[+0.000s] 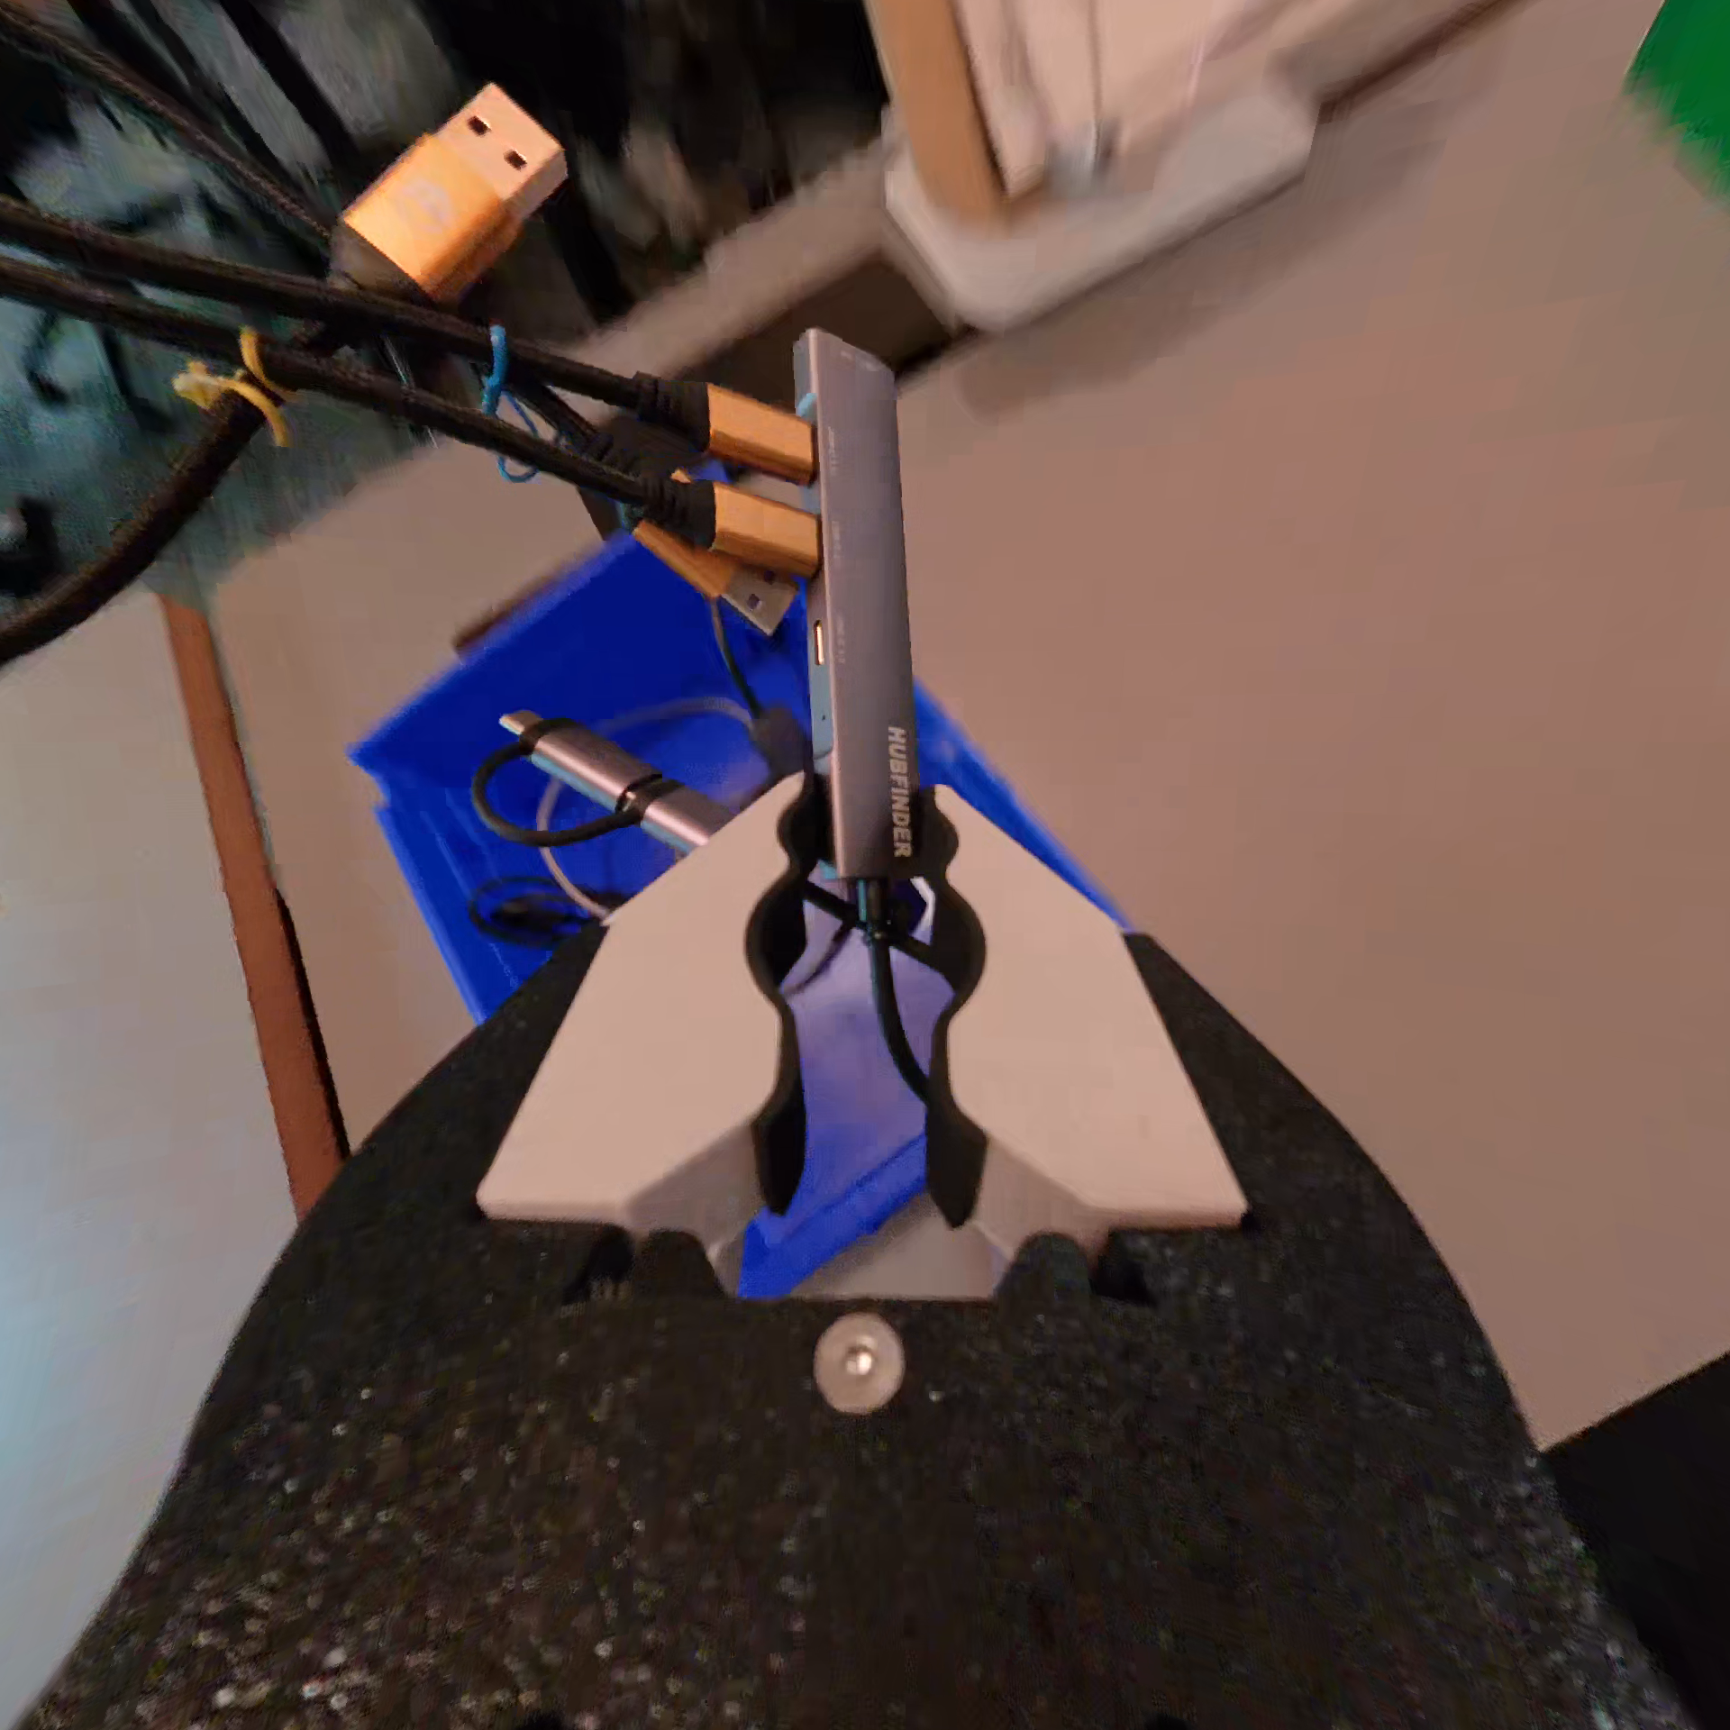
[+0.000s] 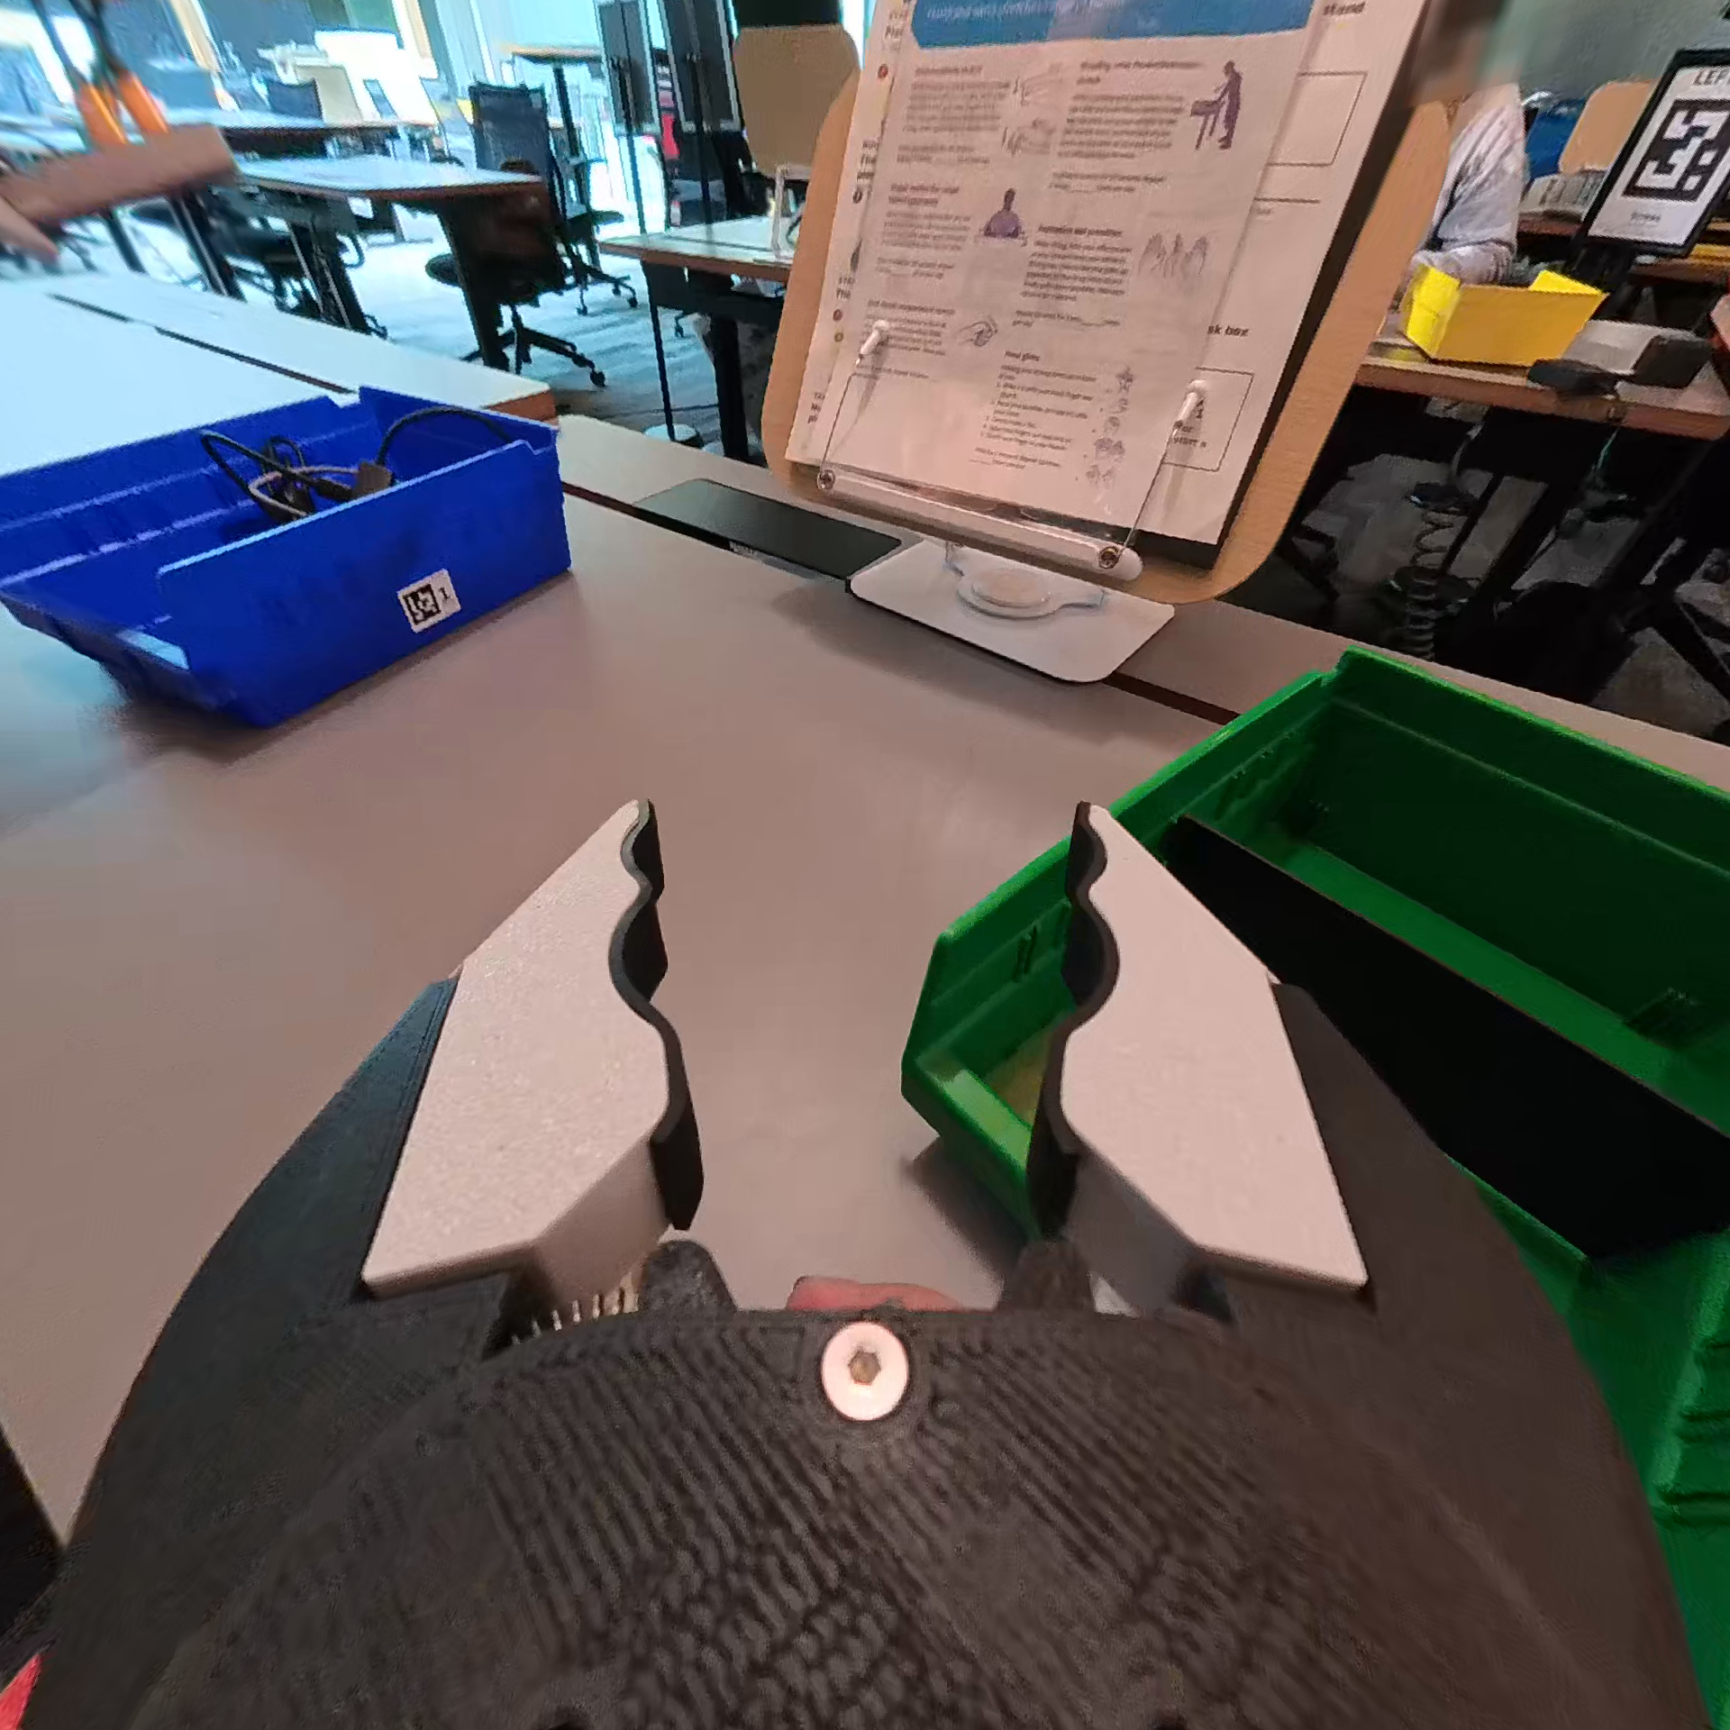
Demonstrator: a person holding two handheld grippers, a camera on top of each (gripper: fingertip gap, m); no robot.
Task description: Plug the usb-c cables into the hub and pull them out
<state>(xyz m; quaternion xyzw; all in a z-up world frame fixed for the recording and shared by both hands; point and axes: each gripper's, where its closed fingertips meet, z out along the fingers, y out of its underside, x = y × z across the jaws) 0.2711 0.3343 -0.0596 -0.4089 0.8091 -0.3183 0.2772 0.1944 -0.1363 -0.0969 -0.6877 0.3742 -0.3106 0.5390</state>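
In the left wrist view my left gripper [image 1: 866,824] is shut on the lower end of a slim grey hub [image 1: 857,580] and holds it upright above a blue bin [image 1: 580,655]. Two braided black cables with gold plugs [image 1: 763,440] sit in the hub's left side. More loose gold plugs hang nearby, one at upper left [image 1: 459,192] and one just below the plugged pair [image 1: 740,585]. A grey adapter plug [image 1: 608,777] on the hub's own lead dangles over the bin. In the right wrist view my right gripper [image 2: 866,843] is open and empty above the table.
The blue bin [image 2: 356,599] with some dark cables sits at the left of the grey table [image 2: 655,796]. A green bin [image 2: 1404,889] stands at the right, close to my right finger. A document stand [image 2: 1058,281] with papers is at the table's back edge.
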